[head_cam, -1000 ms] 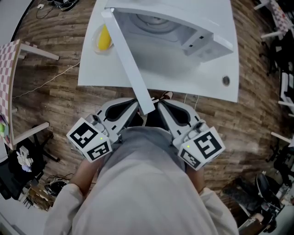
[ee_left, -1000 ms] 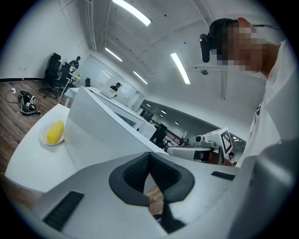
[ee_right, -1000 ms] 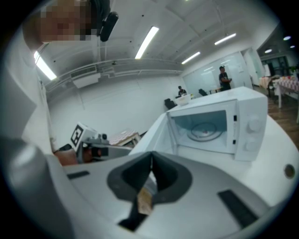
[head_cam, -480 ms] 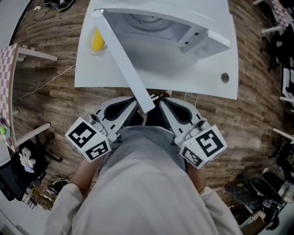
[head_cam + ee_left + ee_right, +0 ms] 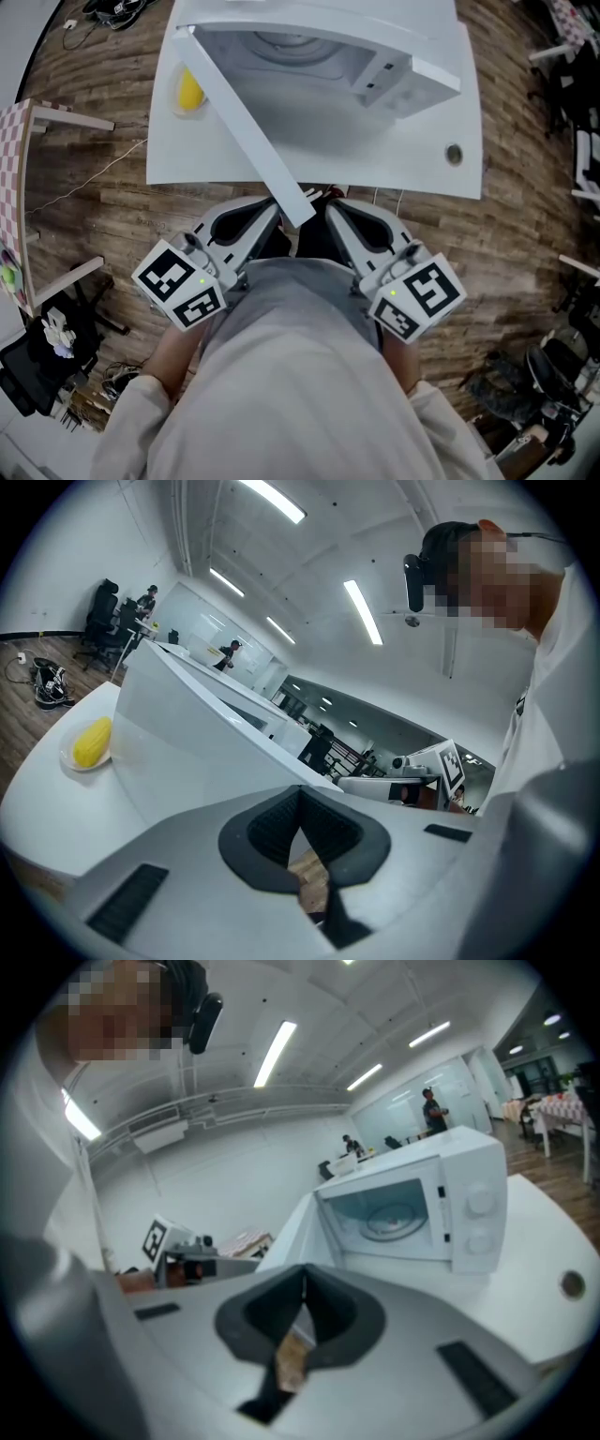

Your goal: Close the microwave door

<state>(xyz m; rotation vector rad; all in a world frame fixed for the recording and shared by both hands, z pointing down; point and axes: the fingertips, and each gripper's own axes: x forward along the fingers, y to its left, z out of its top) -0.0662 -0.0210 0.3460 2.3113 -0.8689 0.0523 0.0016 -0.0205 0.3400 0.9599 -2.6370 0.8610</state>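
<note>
Hardly anything has been shifted. Left of the microwave [image 5: 328, 56] a corn cob [image 5: 190, 89] is seen; in front of it the left gripper [image 5: 275, 208] is held pinched shut, empty; the door [image 5: 248, 131] is left swung wide, apparently untouched; the right gripper [image 5: 330, 208] is likewise closed on nothing.

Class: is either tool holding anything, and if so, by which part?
Nothing is held. The left tool and the right tool each have their jaws together and empty. The microwave door stands open.
</note>
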